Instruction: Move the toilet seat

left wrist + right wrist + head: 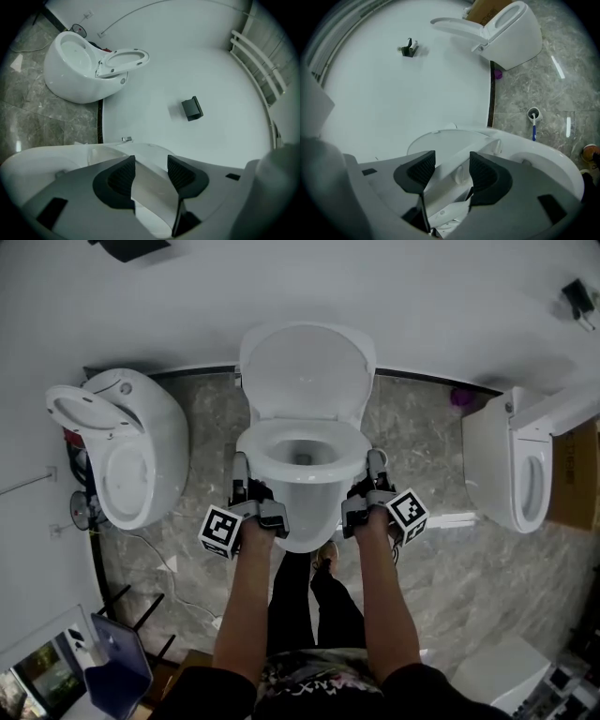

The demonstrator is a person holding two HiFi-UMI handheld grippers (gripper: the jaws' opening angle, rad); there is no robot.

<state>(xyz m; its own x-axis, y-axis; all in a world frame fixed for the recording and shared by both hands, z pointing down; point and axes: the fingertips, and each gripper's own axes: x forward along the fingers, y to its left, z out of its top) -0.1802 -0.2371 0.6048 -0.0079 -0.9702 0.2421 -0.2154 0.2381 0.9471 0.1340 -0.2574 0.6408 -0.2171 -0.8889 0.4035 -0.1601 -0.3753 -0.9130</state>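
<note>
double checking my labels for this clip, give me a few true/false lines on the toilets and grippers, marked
1. The centre lid stands raised. True.
2. Both grippers hang free, holding nothing. False: the left gripper and the right gripper each clamp one side of the toilet seat.
3. Only one toilet shows. False: a left toilet and a right toilet stand beside the middle one.
4. A small purple thing lies at the wall's foot. True.

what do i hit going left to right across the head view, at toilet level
egg-shaped toilet → left gripper → toilet seat of the middle toilet → right gripper → right-hand toilet
</note>
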